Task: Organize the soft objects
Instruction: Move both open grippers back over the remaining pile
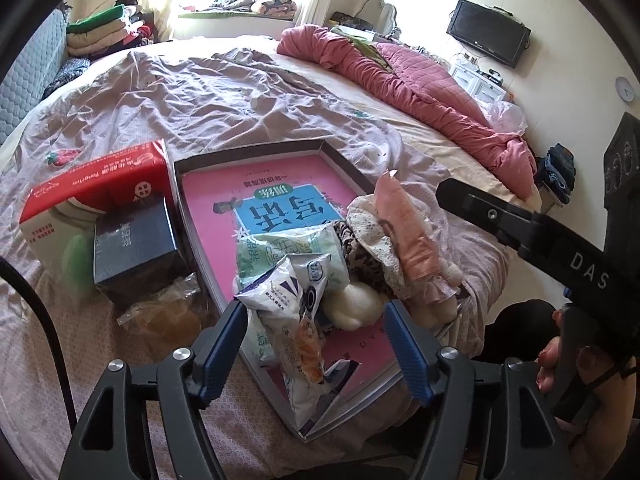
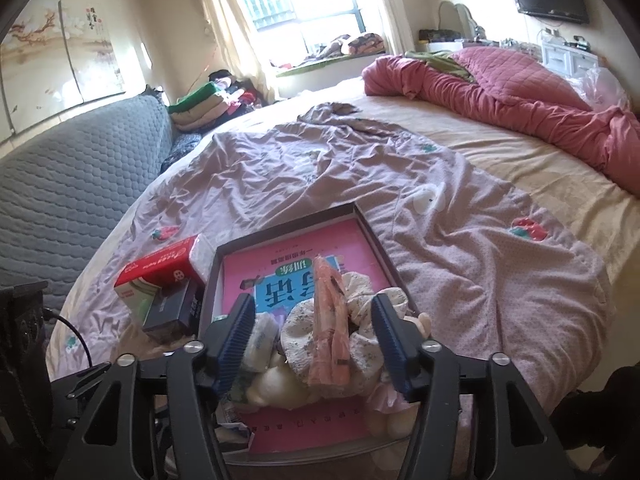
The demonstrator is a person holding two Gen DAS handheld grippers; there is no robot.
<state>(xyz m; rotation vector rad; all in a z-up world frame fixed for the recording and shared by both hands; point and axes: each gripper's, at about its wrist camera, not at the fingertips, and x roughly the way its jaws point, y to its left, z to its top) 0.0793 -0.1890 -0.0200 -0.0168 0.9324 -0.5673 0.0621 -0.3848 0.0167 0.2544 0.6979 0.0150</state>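
A shallow tray [image 1: 326, 148] with a pink printed bottom lies flat on the bed and holds a heap of soft things at its near end. White and pale green plastic packets [image 1: 288, 280] lean against each other on the left. Beside them lie a cream plush toy [image 1: 352, 304], floral and lace fabric [image 2: 360, 344] and a peach-pink wrapped piece [image 2: 330, 320] standing upright.

red tissue box [image 1: 92, 184], dark box [image 1: 136, 244], pink quilt [image 1: 420, 92], wall television [image 1: 488, 32]

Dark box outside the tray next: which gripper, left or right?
Probably left. The dark blue box sits beside the shallow pink-bottomed tray on the left gripper's side, jaws open, nothing gripped. The right gripper hangs open over the tray's cloth pile, farther off.
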